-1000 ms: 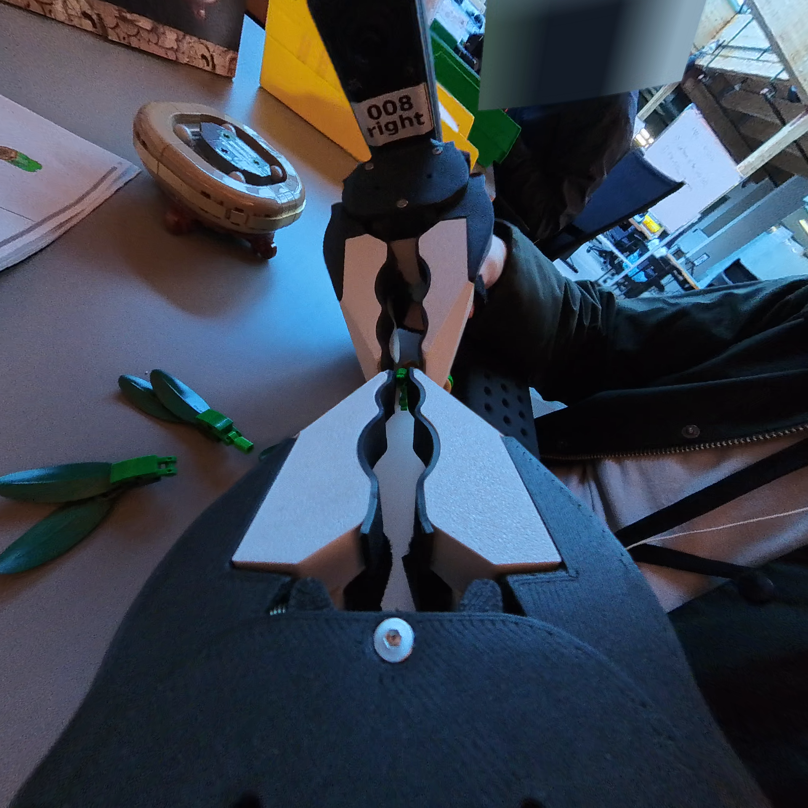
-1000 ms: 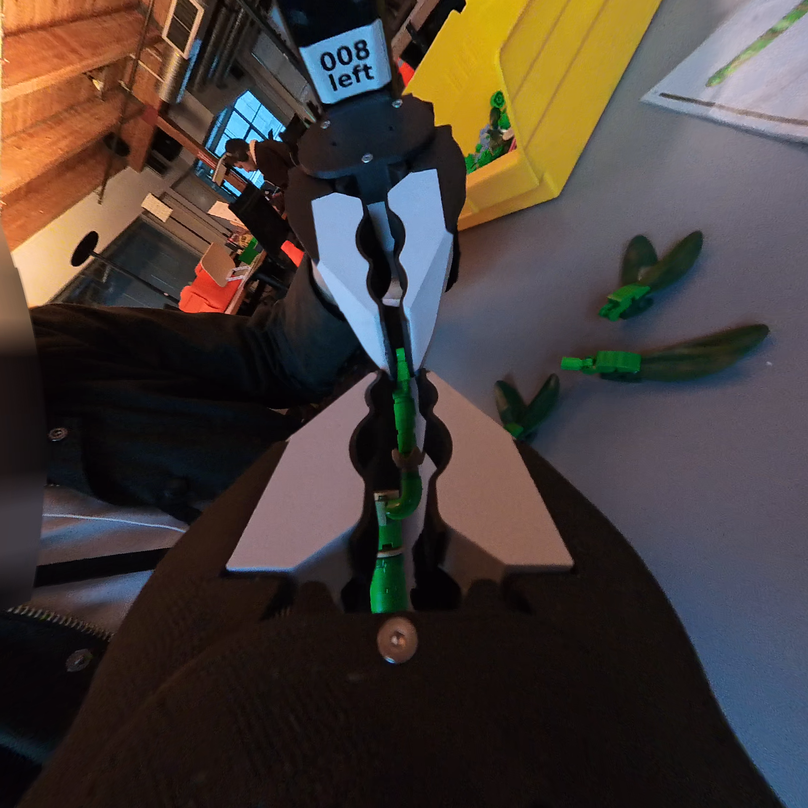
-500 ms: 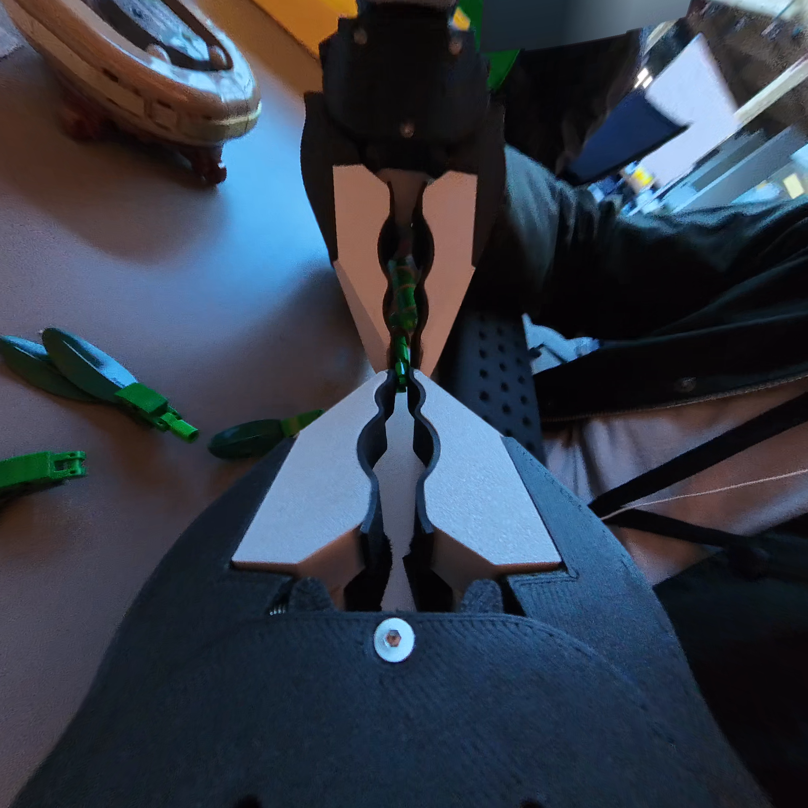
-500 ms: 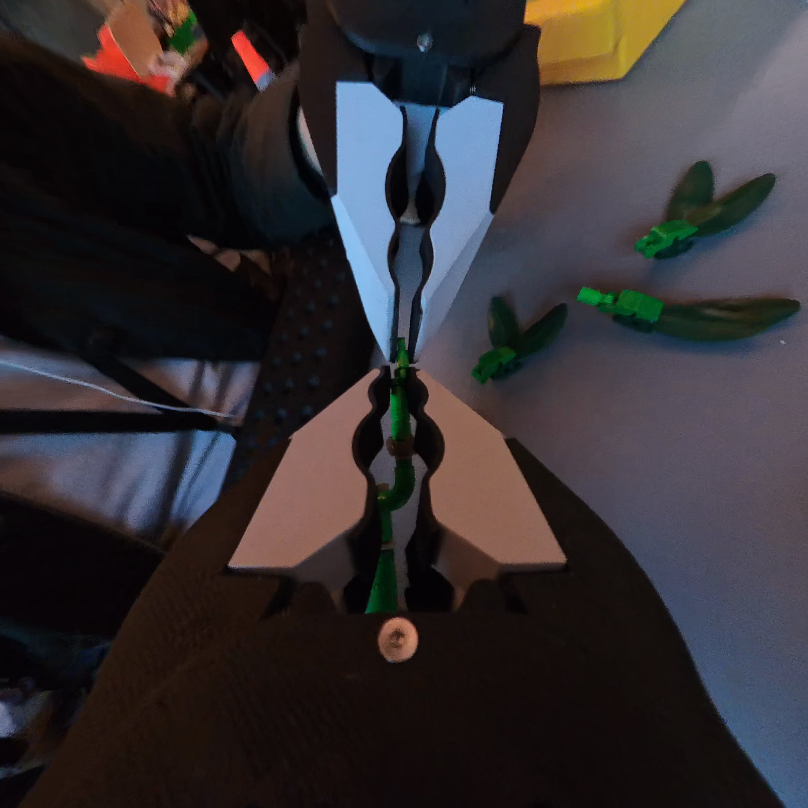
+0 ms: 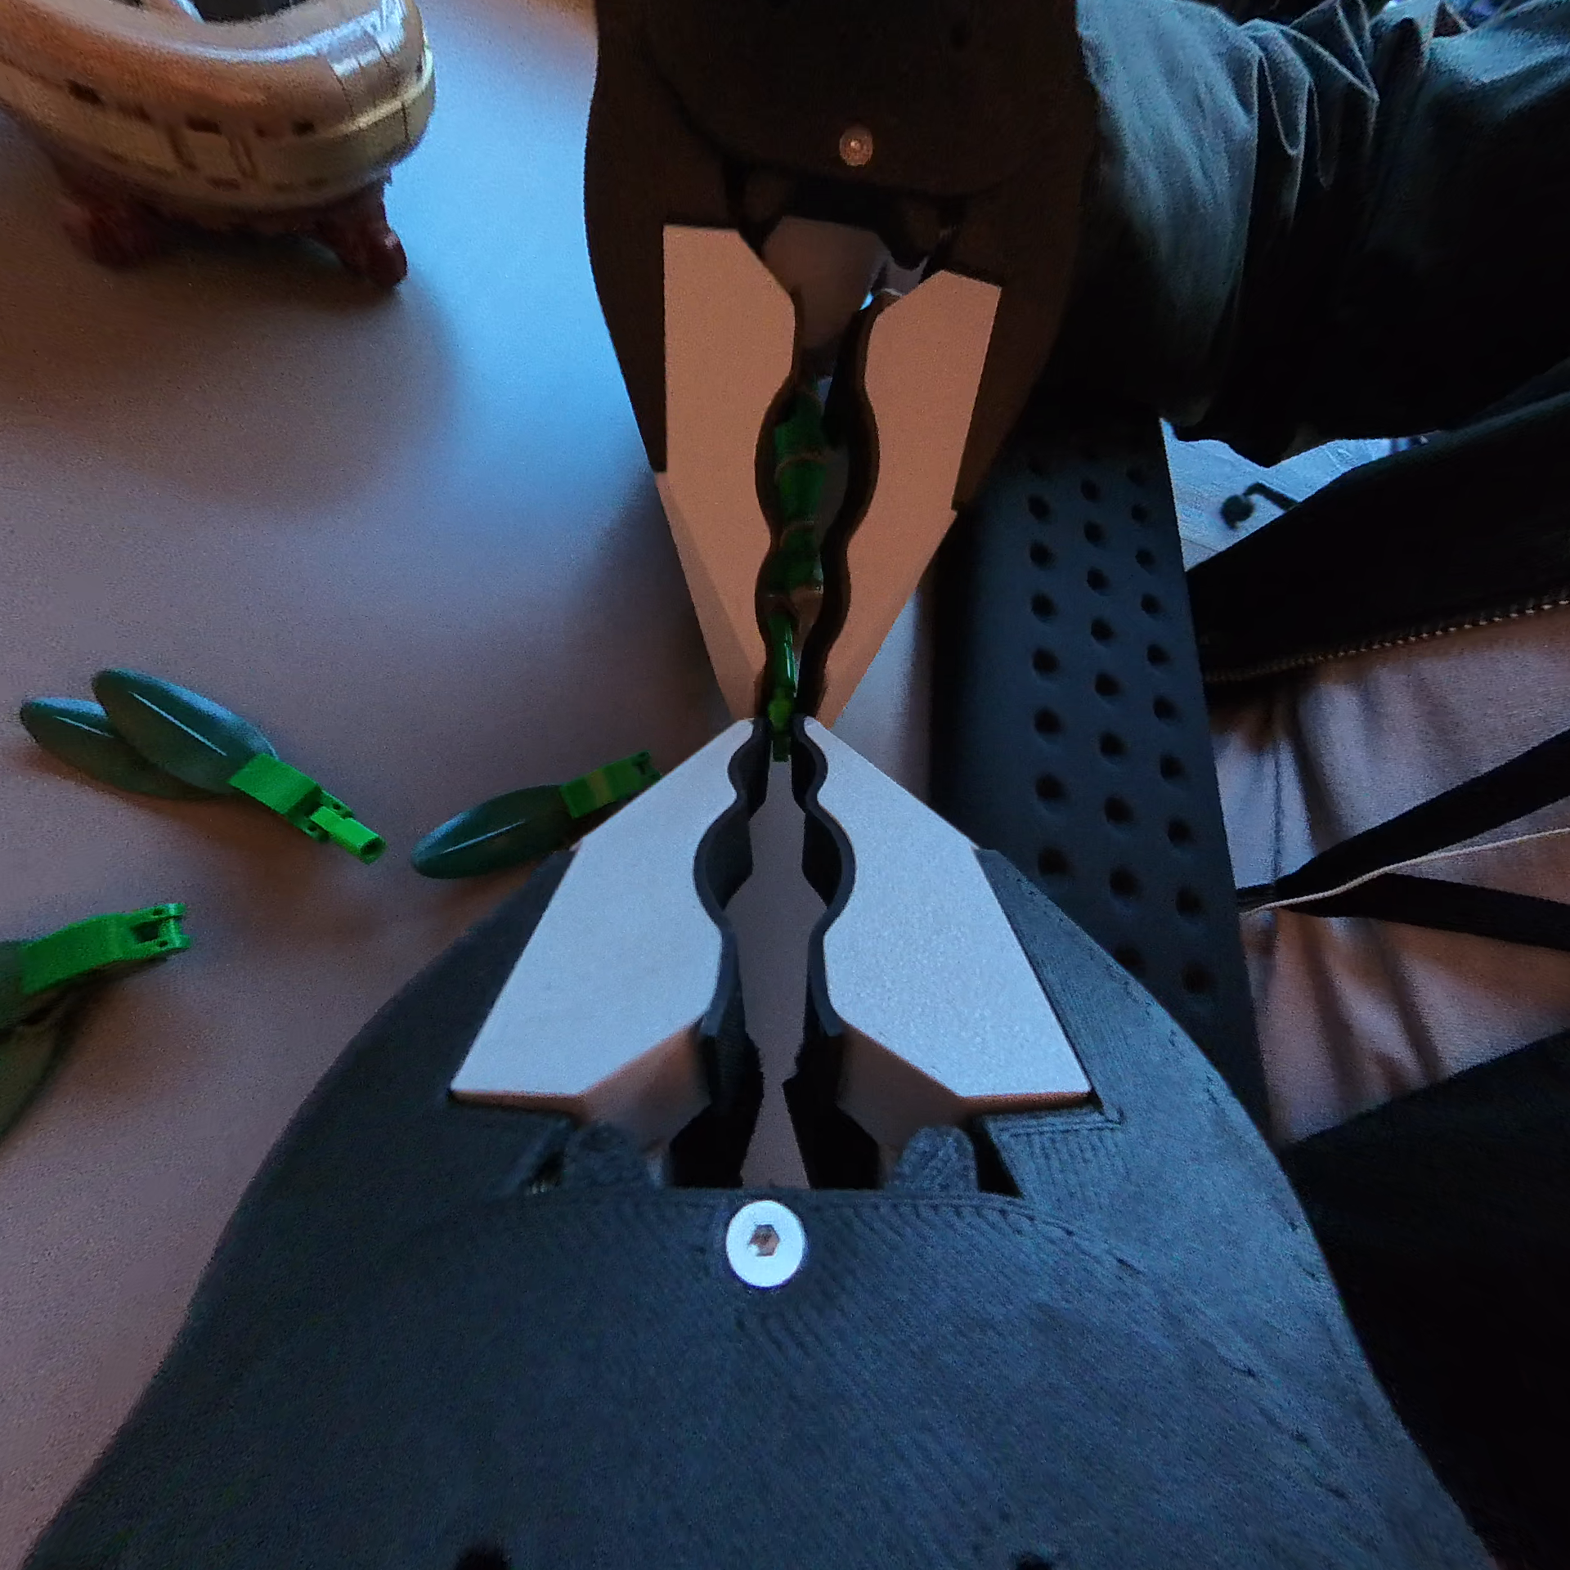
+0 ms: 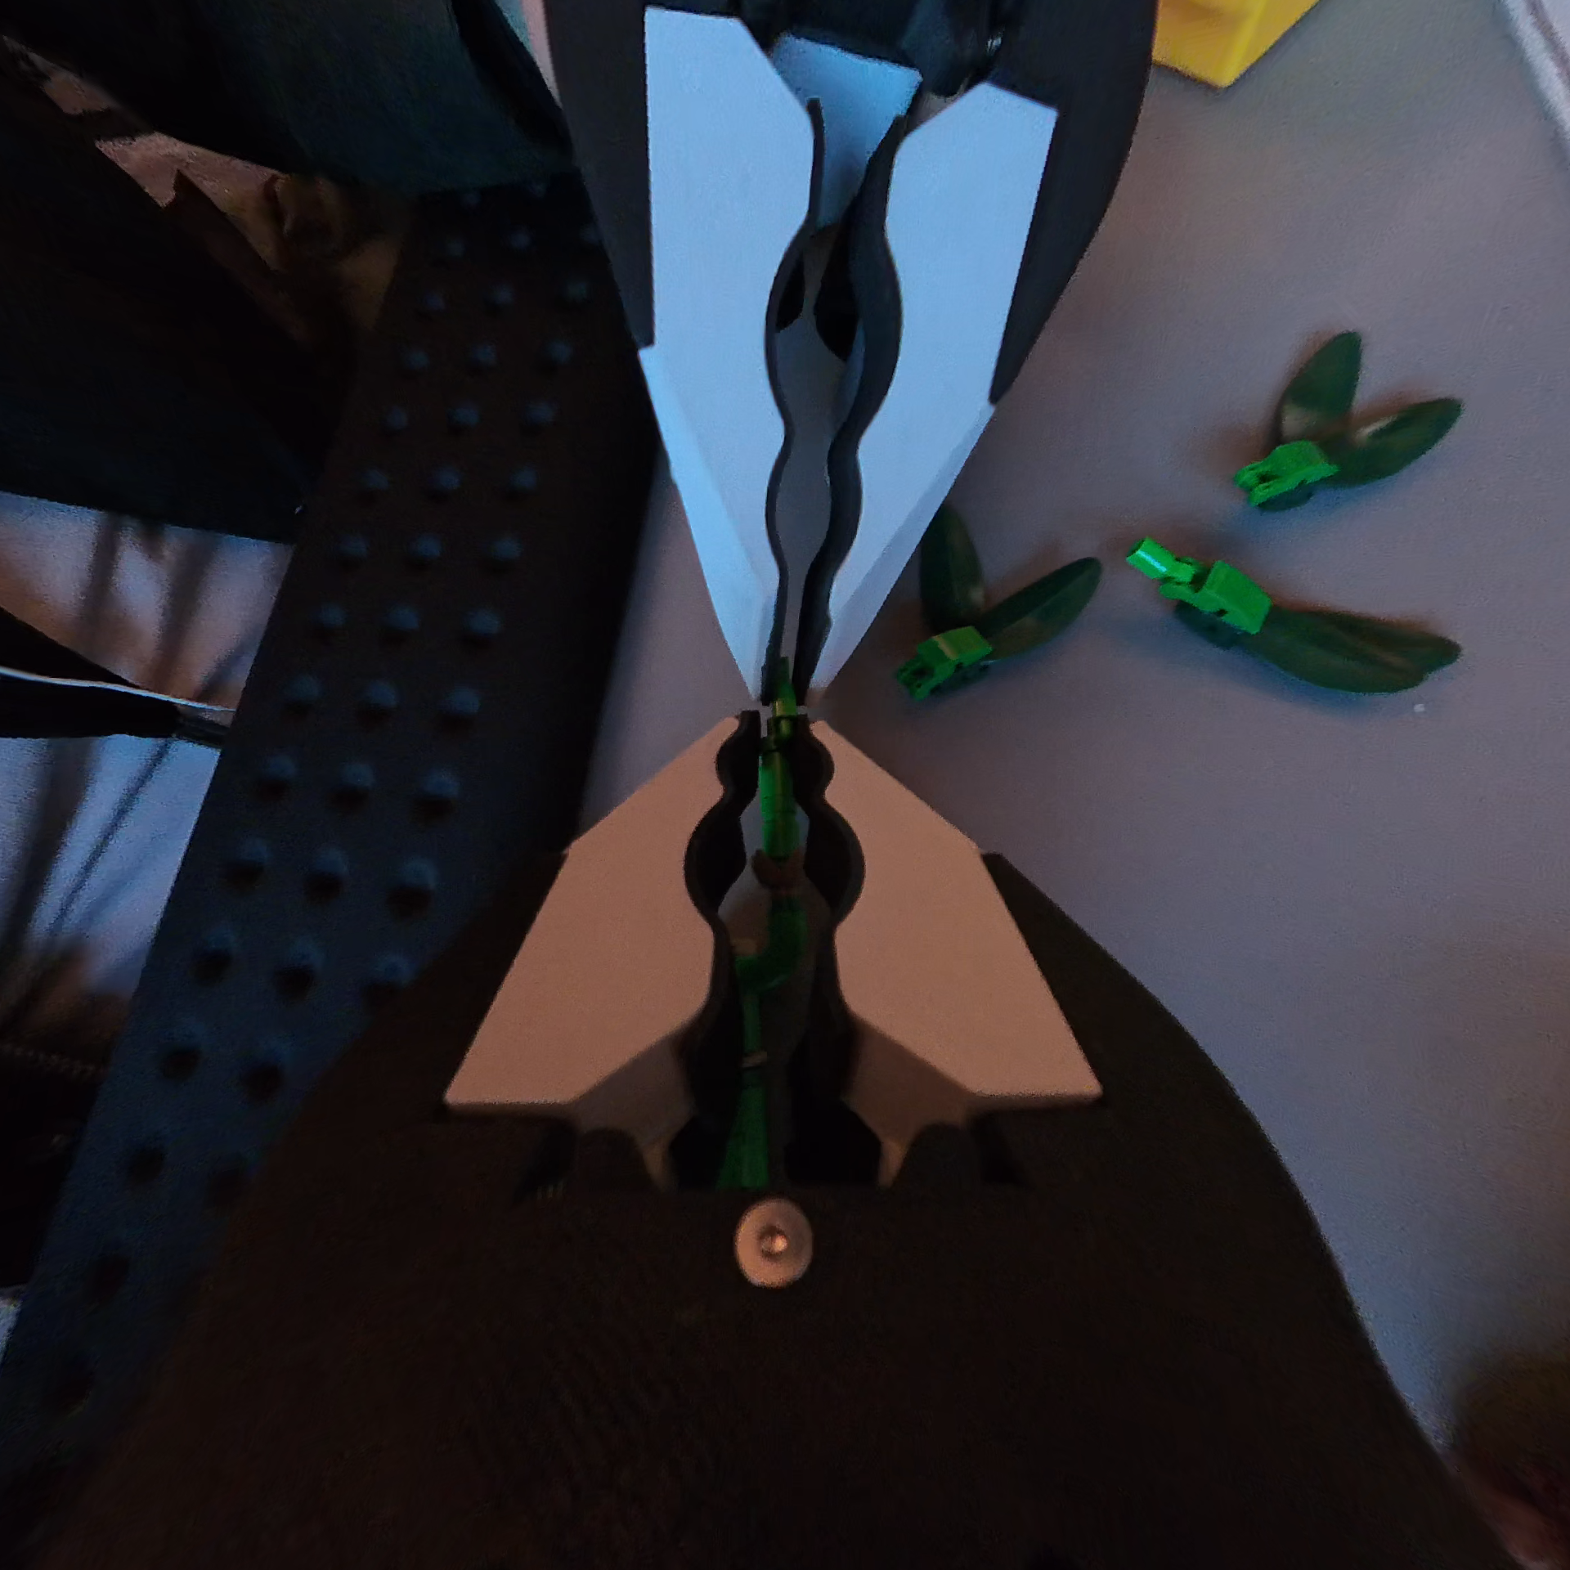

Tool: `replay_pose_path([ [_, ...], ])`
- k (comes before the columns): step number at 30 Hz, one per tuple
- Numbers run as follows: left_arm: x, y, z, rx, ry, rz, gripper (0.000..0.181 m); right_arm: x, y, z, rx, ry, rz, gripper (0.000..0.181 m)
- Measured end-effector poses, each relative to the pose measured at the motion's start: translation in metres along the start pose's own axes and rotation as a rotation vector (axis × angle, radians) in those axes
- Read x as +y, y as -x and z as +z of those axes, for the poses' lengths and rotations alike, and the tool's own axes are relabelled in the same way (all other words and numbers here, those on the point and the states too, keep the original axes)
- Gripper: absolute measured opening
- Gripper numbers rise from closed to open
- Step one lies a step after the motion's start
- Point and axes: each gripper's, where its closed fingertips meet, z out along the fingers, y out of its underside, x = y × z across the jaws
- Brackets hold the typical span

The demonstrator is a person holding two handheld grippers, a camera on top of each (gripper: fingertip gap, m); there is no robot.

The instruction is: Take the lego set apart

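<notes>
A thin green lego stem (image 6: pixel 775 820) lies lengthwise between the jaws of my right gripper (image 6: pixel 782 722), which is shut on it. In the left wrist view the same stem (image 5: pixel 797 510) shows inside the right gripper (image 5: pixel 783 698) opposite me. My left gripper (image 5: pixel 777 732) is shut on the stem's end, tip to tip with the right one. The left gripper (image 6: pixel 786 680) also shows in the right wrist view. Three loose dark green leaf pieces with bright green clips (image 5: pixel 183 748) (image 5: pixel 510 820) (image 5: pixel 85 951) lie on the grey table, and they also show in the right wrist view (image 6: pixel 1002 620) (image 6: pixel 1325 425) (image 6: pixel 1300 629).
A beige rounded lego base on dark red feet (image 5: pixel 221 110) stands at the far left. A yellow bin corner (image 6: pixel 1223 34) shows at the top. A black perforated chair part (image 5: pixel 1096 680) and a person's dark jacket (image 5: pixel 1317 212) lie beyond the table edge. The grippers are tip to tip, or close to it.
Both grippers have come closer together and lower toward the table's edge, still shut on the stem. The leaf pieces on the table have not moved.
</notes>
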Motion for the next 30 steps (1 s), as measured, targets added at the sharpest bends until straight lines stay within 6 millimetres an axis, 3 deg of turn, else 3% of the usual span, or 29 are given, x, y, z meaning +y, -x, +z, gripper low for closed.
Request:
replay_pose_path([
  [15, -0.008, -0.011, -0.008, -0.001, -0.088, 0.084, 0.003, -0.008, 0.006, -0.010, 0.076, -0.089, -0.102, 0.007],
  [16, -0.005, 0.000, -0.016, -0.059, -0.074, 0.074, 0.003, 0.011, -0.004, -0.013, 0.132, 0.007, -0.115, 0.008],
  [17, -0.006, 0.010, -0.032, -0.104, -0.125, 0.061, 0.002, 0.015, -0.010, -0.023, 0.163, -0.021, -0.100, 0.007],
  [19, -0.012, 0.016, -0.063, -0.036, -0.266, -0.043, 0.002, 0.006, -0.010, -0.049, 0.131, -0.169, -0.023, 0.006],
  [21, -0.031, 0.006, -0.083, 0.099, -0.418, -0.109, 0.002, -0.001, -0.010, -0.061, 0.127, -0.227, -0.039, 0.007],
  [26, -0.040, -0.005, -0.074, 0.072, -0.406, 0.041, 0.003, 0.008, -0.015, -0.050, 0.143, -0.142, -0.091, 0.006],
  [30, -0.039, -0.004, -0.072, -0.002, -0.383, 0.110, 0.003, 0.004, -0.014, -0.053, 0.143, -0.172, -0.096, 0.006],
])
